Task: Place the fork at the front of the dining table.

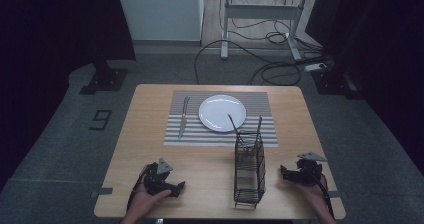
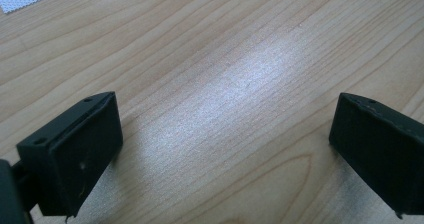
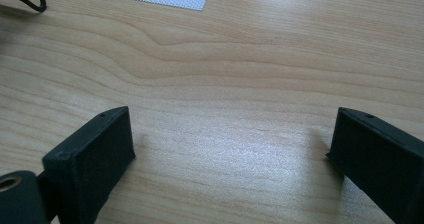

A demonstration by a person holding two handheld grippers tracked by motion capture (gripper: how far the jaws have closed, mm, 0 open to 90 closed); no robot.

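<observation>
Table [image 1: 150,134]: a light wooden top took up the middle of the high view, with bare wood under both grippers.
Placemat [image 1: 260,104]: a striped grey-and-white mat lay toward 12 o'clock on the table, bearing the plate and the knife.
Wire caddy [image 1: 249,171]: a black wire basket stood upright toward 5 o'clock of the table's centre, between the two grippers, with two dark utensil handles rising from its top.
Plate [image 1: 222,112]: white and round, at the mat's middle.
Left gripper [image 1: 180,186]: rested at 7 o'clock near the table edge, well apart from the caddy; jaws wide apart over bare wood, nothing between them.
Right gripper [image 1: 283,172]: rested at 4 o'clock, near the caddy's right side but not touching; jaws spread wide and empty.
Knife [image 1: 183,117]: lay at 9 o'clock of the plate.
</observation>
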